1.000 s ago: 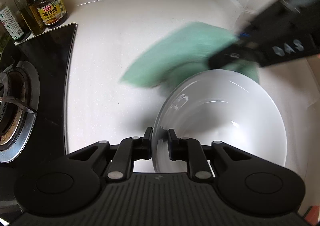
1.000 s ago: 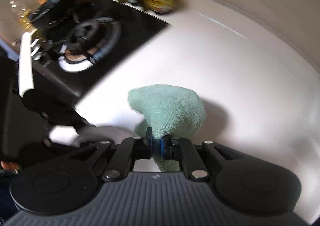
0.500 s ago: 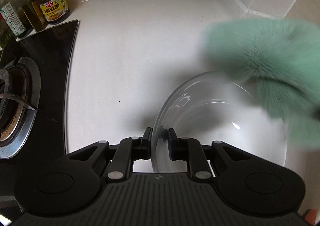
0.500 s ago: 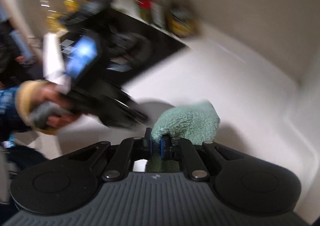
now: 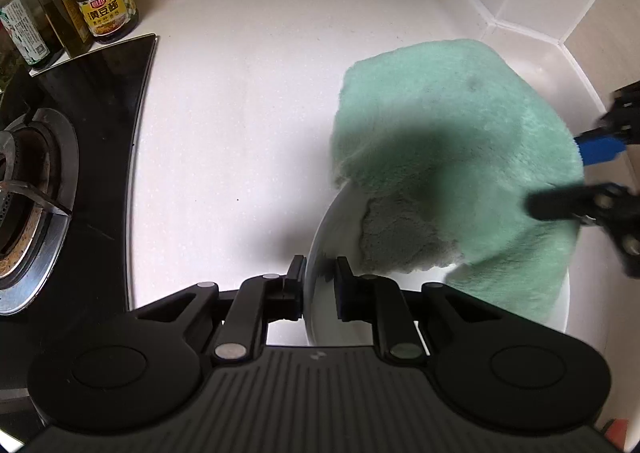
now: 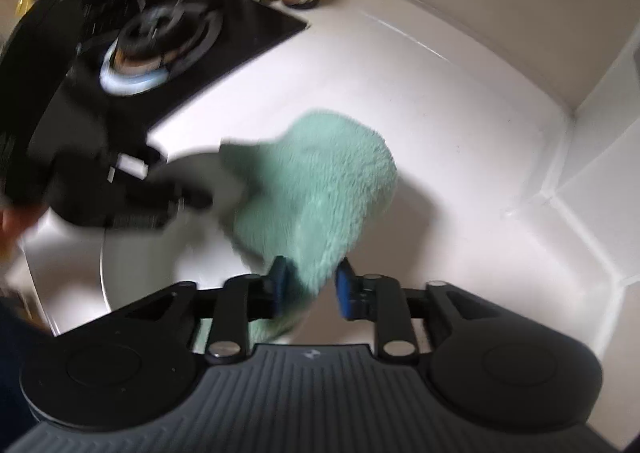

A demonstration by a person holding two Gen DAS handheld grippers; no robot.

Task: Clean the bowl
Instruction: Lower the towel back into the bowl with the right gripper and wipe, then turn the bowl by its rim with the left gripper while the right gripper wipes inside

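Two grippers here: left gripper (image 5: 318, 289) pinches the bowl (image 5: 340, 221) rim on the counter (image 5: 240, 113), right gripper (image 6: 310, 289) just opened, cloth (image 6: 320, 205) loose between its jaws, so lift clear slowly

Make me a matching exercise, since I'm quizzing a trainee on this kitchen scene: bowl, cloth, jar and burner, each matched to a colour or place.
Things:
1. bowl
2. cloth
3. jar
4. burner

Descriptions:
A. green, draped across the bowl's rim
B. white, partly covered
C. set in the black hob
D. yellow label, checked lid, beside the bottles

Pairs: 1-B, 2-A, 3-D, 4-C
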